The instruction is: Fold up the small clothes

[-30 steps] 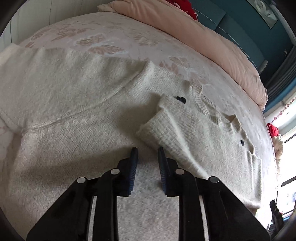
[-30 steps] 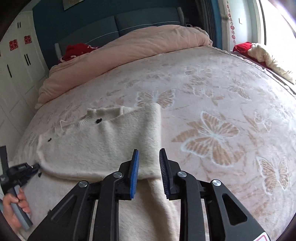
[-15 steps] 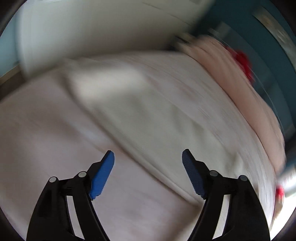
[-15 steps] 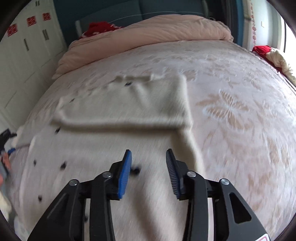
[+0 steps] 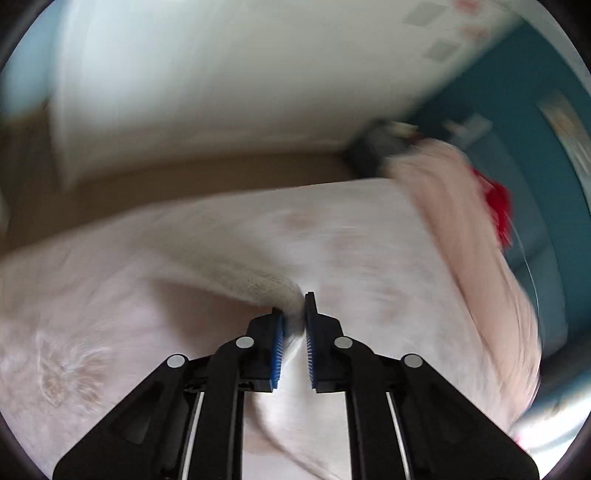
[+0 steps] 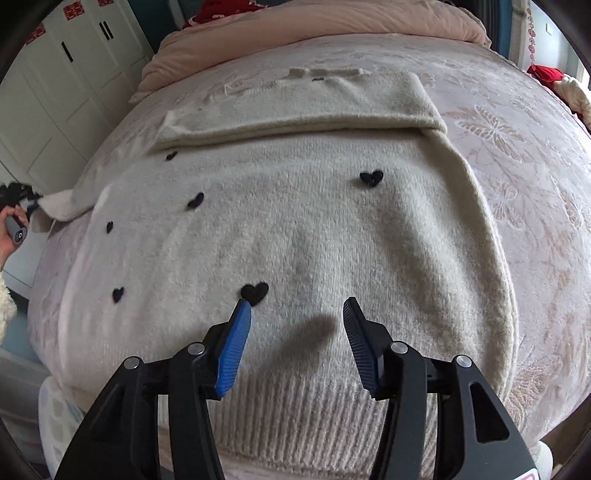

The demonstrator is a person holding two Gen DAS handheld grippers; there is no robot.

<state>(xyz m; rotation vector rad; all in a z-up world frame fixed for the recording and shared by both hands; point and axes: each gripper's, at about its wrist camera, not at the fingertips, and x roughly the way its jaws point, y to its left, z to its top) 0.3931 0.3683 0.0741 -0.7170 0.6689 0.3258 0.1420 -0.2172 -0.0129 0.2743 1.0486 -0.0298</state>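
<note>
Cream sweater (image 6: 295, 229) lies flat on the bed (image 6: 517, 155), black heart patches across the front, ribbed hem nearest the right wrist camera. One sleeve (image 6: 303, 107) is folded across the upper chest, lying flat on the body. The other sleeve (image 6: 62, 203) runs out past the left edge of the bed.

Right gripper (image 6: 297, 314): over the lower front of the sweater, just above the hem. Jaws apart and they have just been opening. Nothing pinched between them, only the knit underneath, with the gripper's shadow falling on it. The blue pad on the left finger sits just beside one heart patch (image 6: 255, 291).

Left gripper (image 5: 294, 314): jaws have just been closing and are now clamped on the end of the outstretched sleeve (image 5: 255, 284). Ribbed cuff edge shows right at the fingertips, fabric trailing away up and left over the pink bedspread. That view is heavily motion-blurred, so no finer detail than that. In the right wrist view the same gripper shows at the far left edge with the person's hand (image 6: 9, 240) on its handle, sleeve end at its tips.

Pink duvet (image 6: 295, 33) is bunched at the head of the bed, white wardrobe (image 6: 62, 85) to the left.
</note>
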